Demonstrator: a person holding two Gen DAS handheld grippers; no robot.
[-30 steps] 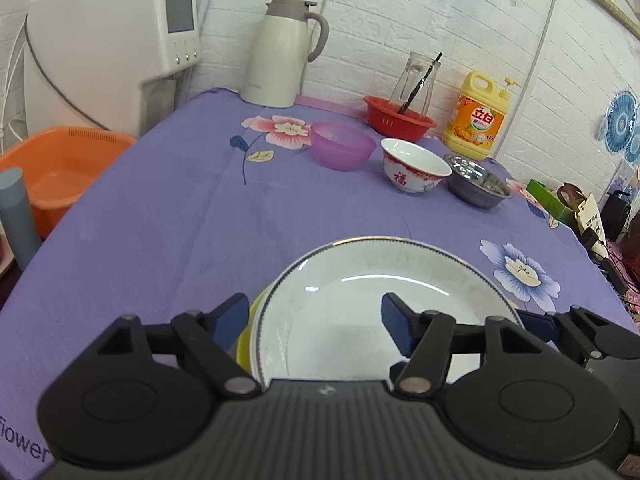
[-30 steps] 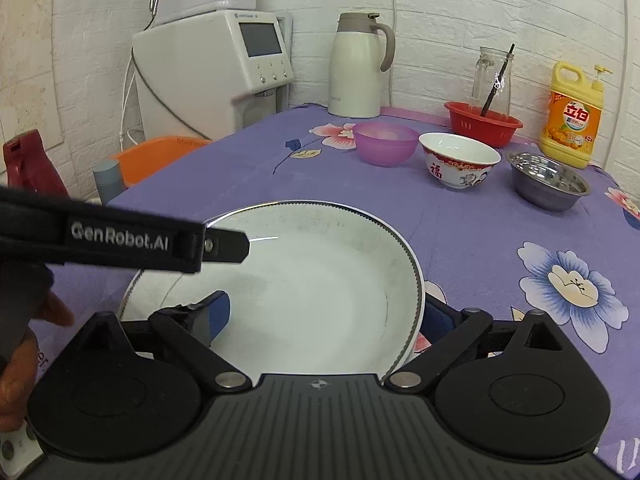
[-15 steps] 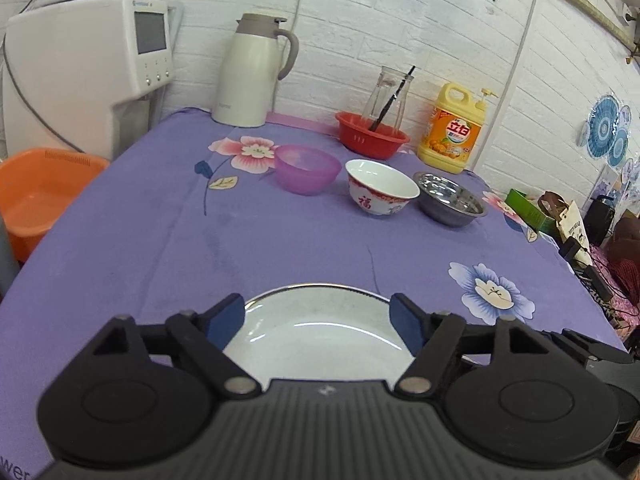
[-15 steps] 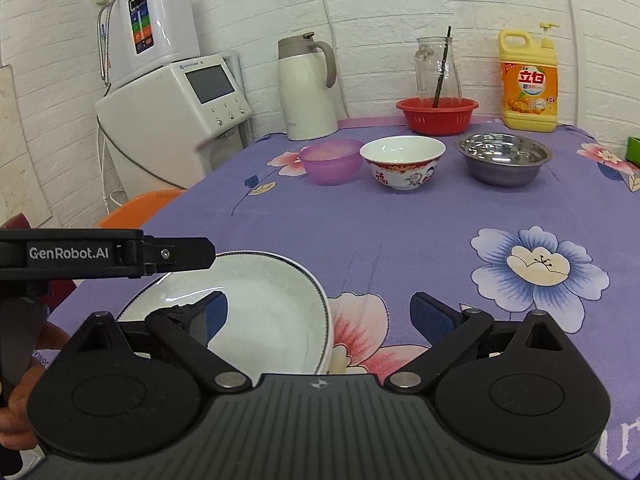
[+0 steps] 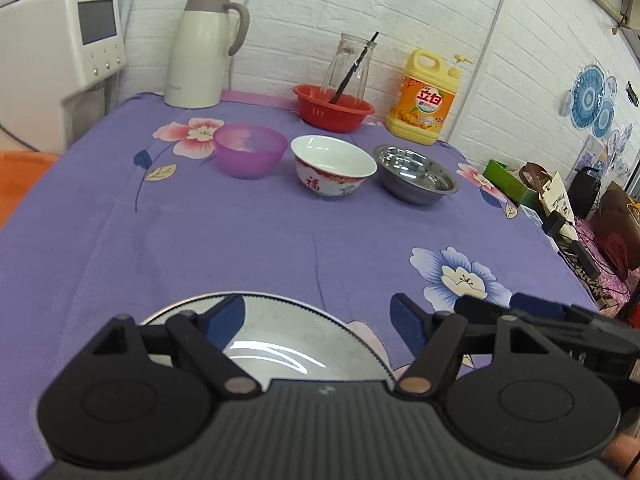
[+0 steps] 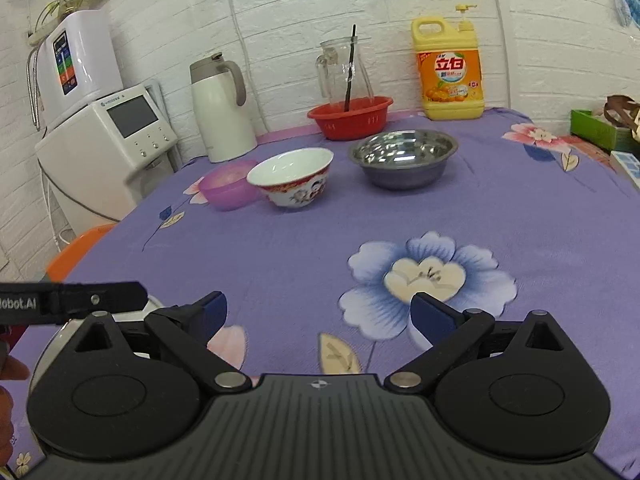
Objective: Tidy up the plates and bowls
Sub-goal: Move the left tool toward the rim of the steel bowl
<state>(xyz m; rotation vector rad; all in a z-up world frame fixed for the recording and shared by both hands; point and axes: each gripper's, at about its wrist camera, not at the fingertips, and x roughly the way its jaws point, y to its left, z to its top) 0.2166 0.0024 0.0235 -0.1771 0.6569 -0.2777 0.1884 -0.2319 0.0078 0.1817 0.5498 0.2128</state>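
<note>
Starting at the near edge of the tabletop (image 5: 240, 248), the white plate (image 5: 280, 344) lies flat on the purple flowered cloth, with nothing on it; it sits directly below the left gripper (image 5: 318, 318), whose jaws have just been opening and stand moderately wide, with only the plate's far rim showing in the gap and neither pad touching it; judged from this, the plate is released and set down as the base of a stack. The right gripper (image 6: 320, 312) hovers just beside it over the blue flower print; its jaws stand wide and hold nothing; the plate's rim (image 6: 154, 302) shows only as a sliver at its left.

Toward the far edge, three bowls stand in a row, close together but apart: the purple plastic bowl (image 5: 251, 150) on the left, the white ceramic bowl (image 5: 333, 165) in the middle, the steel bowl (image 5: 416, 173) on the right; all sit upright and empty, probably lined up for collection next.

Behind them, along the far edge, stand a cream thermos jug (image 5: 204, 48), a red basket (image 5: 334, 110) holding a glass jug (image 5: 351, 66) with a dark stick in it, and a yellow detergent bottle (image 5: 428, 100); a white brick wall closes the room behind; a white appliance (image 5: 60, 52) stands off the far-left corner; an orange tub (image 6: 76, 252) sits off the left edge.
</note>
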